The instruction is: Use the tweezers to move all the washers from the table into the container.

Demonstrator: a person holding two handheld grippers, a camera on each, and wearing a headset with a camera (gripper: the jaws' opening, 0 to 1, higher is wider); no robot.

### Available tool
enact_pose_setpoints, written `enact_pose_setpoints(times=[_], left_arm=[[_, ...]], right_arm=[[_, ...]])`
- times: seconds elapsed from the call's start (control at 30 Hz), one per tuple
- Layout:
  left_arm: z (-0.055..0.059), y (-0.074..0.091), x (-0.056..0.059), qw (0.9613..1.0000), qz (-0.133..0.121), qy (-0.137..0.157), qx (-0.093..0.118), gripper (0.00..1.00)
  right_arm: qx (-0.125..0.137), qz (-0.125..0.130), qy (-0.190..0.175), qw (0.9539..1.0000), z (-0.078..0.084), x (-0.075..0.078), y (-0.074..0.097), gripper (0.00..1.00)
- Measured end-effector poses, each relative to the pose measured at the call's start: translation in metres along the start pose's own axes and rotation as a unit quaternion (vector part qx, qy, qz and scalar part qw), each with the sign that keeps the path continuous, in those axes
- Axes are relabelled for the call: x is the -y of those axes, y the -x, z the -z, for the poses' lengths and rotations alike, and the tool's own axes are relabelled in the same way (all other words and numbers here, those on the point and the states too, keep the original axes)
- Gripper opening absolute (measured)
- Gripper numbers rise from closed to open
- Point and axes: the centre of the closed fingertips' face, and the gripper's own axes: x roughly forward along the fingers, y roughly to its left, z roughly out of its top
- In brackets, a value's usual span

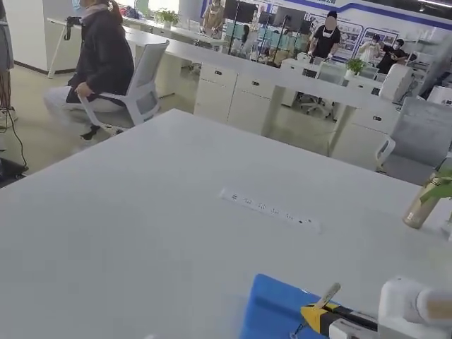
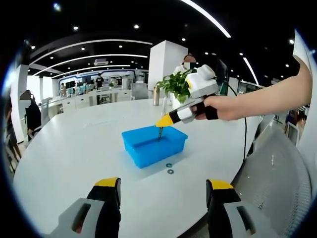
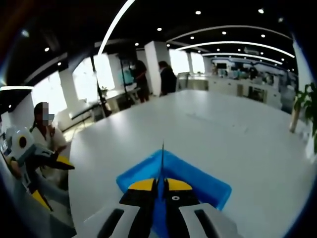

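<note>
Table (image 1: 141,212): carries the items below. Container (image 2: 153,144): on the table, toward the person's edge. Washers (image 2: 170,168), two: on the tabletop just beside the container, on the side facing the left gripper (image 2: 163,186), close together. Tweezers (image 2: 160,133): clamped between the jaws of the right gripper (image 2: 166,120), above the container, tip pointing down inside its walls. Left gripper: at the table edge, well apart from the container. Socket strip (image 1: 272,210): set in the tabletop beyond the container. Plant (image 2: 176,84): on the table behind the container, at the right in the head view. Chair (image 1: 138,92) with seated person (image 1: 102,56): beyond the table, far left; desks (image 1: 233,85) behind
</note>
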Motion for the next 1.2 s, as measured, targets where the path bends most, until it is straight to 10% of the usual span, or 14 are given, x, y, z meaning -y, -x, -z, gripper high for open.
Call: enact_pose_setpoints(times=[0.4,0.77,1.2], left_arm=[[0.001,0.0,0.001,1.0,0.003,-0.001,-0.002,0.7],[0.001,0.0,0.002,1.0,0.003,-0.001,-0.005,0.7],[0.001,-0.001,0.002,1.0,0.005,0.0,-0.005,0.7]], right_arm=[[0.05,-0.028,-0.022,0.9981,-0.009,-0.027,0.031,0.04],[0.002,-0.017,-0.044,0.9989,0.041,-0.029,0.01,0.04],[-0.031,0.002,-0.013,0.9994,0.056,-0.037,-0.004,0.04]])
